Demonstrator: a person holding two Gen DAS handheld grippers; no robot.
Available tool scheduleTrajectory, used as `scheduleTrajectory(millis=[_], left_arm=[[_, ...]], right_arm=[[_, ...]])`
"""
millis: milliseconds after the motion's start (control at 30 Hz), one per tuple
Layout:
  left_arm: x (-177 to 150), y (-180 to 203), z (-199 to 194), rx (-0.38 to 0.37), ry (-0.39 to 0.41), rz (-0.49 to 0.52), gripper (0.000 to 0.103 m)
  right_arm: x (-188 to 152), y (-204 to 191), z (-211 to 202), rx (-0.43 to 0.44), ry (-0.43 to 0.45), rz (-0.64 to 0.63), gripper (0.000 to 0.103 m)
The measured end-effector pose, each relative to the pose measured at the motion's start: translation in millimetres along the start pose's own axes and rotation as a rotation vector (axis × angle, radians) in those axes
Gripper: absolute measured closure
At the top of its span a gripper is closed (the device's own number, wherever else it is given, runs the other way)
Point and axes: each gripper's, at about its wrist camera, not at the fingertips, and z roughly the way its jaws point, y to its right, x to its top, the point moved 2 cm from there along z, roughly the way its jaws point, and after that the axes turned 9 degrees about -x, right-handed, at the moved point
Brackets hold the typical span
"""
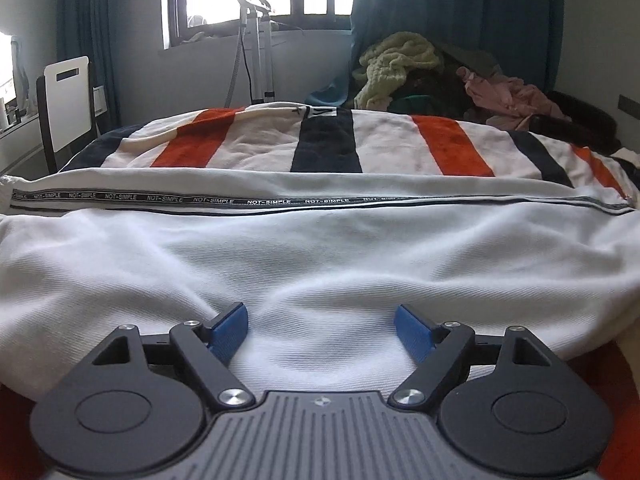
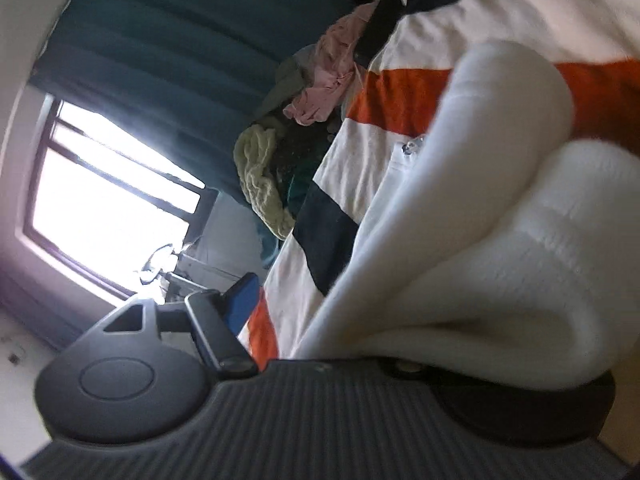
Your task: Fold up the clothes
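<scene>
White garment (image 1: 320,248) on striped blanket (image 1: 256,140)

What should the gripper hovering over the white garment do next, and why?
Probably ease down and close the left gripper on the near fold of the white garment: its blue pads stand apart with cloth bulging between them, not pinched.

The left gripper (image 1: 322,322) sits low over a white garment (image 1: 320,256), its blue pads (image 1: 230,326) wide apart with cloth between them. Farther off lies a striped blanket (image 1: 328,140), with a clothes pile (image 1: 448,76) far right
</scene>
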Motion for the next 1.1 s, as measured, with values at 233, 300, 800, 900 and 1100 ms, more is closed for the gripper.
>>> scheduleTrajectory(millis=[233,300,800,900,1100], left_arm=[[-1,-3,2,-0.013,0.003,-0.014,0.018],[-1,-4,2,-0.017,0.003,-0.015,0.016],[10,-31,-9,-0.097,0.066,-0.208,0.016],[16,-47,-17,-0.110,0.111,-0.299,0.016],[32,-79,-41,-0.169,0.251,-0.418,0.015]], right_arm=[[-6,8,16,-0.235,-0.074,-0.029,0.034],[-8,5,14,-0.280,-0.059,-0.054,0.041],[-25,-62,-29,-0.344,0.187,-0.311,0.090],[-42,-96,-41,-0.325,0.255,-0.445,0.090],[-106,-172,-74,-0.203,0.410,-0.795,0.089]])
